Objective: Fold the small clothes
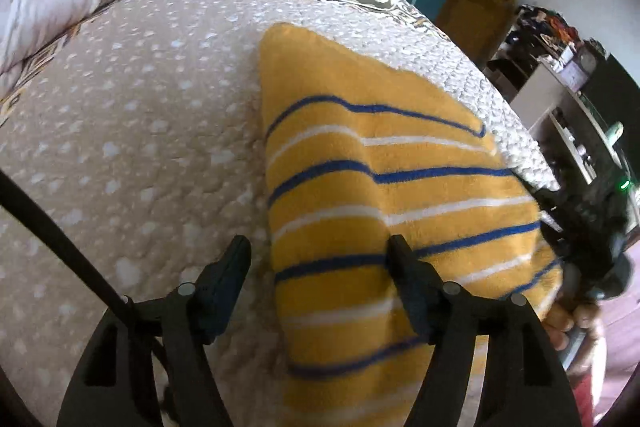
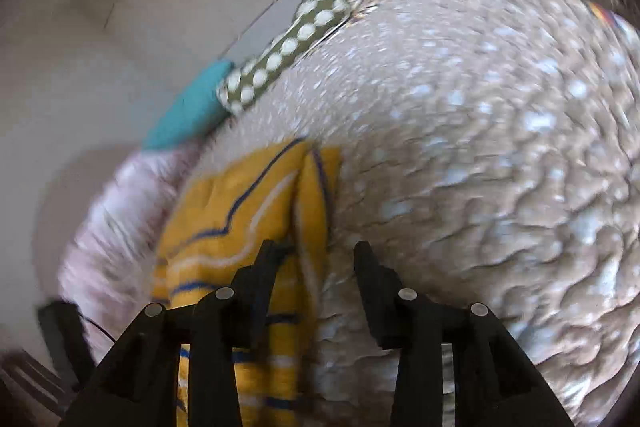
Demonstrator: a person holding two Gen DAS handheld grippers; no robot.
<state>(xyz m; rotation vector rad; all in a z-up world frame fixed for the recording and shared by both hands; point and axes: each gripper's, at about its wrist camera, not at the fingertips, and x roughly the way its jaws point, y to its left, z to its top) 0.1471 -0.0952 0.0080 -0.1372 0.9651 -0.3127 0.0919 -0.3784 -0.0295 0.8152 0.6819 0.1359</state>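
Plainly the yellow striped fleece garment (image 1: 400,187) is soft, light, floppy; pinch its edges; left gripper (image 1: 320,251) and right gripper (image 2: 316,255) both gape, holding nothing.

The left gripper (image 1: 318,247) is matte black plastic: two wedge-shaped fingers (image 1: 234,267) carried on angular, triangular linkage arms with cut-out windows, each pivot capped by a round silver pin. A thin black cable runs diagonally past its left side. The right gripper (image 2: 316,253) is built alike, black with the same silver pins. In the left wrist view its body shows a small green light.
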